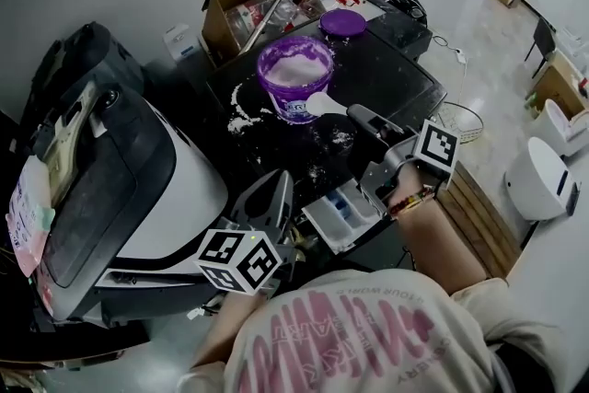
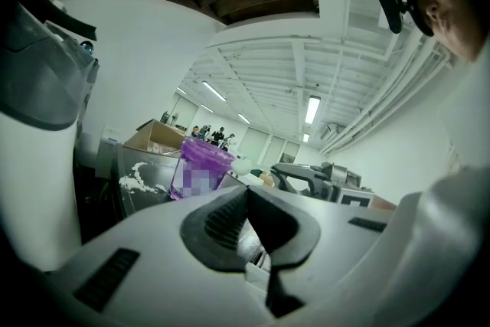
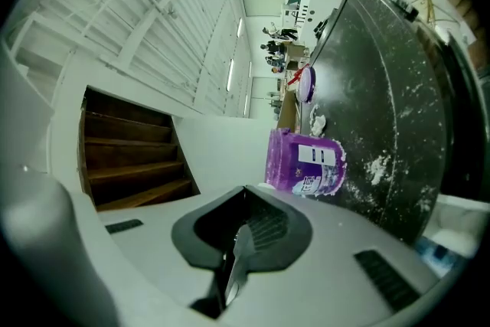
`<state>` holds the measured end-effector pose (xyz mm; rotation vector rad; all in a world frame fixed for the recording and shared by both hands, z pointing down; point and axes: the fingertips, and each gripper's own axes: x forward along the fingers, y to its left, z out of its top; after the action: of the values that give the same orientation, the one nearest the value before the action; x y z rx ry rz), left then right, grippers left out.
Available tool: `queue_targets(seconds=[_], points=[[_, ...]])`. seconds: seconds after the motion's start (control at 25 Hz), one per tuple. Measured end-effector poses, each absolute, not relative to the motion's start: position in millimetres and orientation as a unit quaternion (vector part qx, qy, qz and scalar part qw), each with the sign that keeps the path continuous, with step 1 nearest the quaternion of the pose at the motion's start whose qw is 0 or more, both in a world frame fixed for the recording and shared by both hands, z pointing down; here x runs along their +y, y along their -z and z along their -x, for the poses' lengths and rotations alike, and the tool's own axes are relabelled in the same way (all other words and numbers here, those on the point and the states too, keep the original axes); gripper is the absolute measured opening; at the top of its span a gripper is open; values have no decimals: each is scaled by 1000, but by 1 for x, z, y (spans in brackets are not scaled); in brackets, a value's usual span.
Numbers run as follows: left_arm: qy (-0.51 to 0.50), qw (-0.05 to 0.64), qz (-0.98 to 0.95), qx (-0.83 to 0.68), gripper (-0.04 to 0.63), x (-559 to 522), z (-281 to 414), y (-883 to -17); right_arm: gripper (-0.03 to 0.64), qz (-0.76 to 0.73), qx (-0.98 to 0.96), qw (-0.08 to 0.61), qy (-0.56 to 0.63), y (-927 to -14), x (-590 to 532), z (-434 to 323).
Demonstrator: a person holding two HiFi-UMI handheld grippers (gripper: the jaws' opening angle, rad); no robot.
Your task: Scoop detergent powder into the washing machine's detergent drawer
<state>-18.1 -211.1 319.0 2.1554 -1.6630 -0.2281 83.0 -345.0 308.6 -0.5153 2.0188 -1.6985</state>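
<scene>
Fingers [image 2: 218,222] of the left gripper [image 2: 247,195] are clenched together with nothing between them; it hangs low beside the washing machine [image 1: 396,69]. Purple detergent tub [image 1: 294,74] stands open on the black machine top, white powder inside and spilled powder [image 1: 241,110] just beside it. Its label carries print too small to read. White scoop [image 1: 324,105] has its bowl just beside the tub's front wall. Detergent drawer [image 1: 342,214] is pulled out, showing a blue compartment. Right gripper [image 3: 246,199] grasps the scoop handle between its fingers [image 3: 268,230]. Both marker cubes show black-and-white squares, no text.
</scene>
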Motion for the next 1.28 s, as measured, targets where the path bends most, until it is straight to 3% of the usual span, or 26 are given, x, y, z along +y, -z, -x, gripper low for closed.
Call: queue_targets(seconds=[1.28], points=[[92,189,-792,-573,3,-189,-101,-314,-1,164,700,219,659,-333,-289,-192]])
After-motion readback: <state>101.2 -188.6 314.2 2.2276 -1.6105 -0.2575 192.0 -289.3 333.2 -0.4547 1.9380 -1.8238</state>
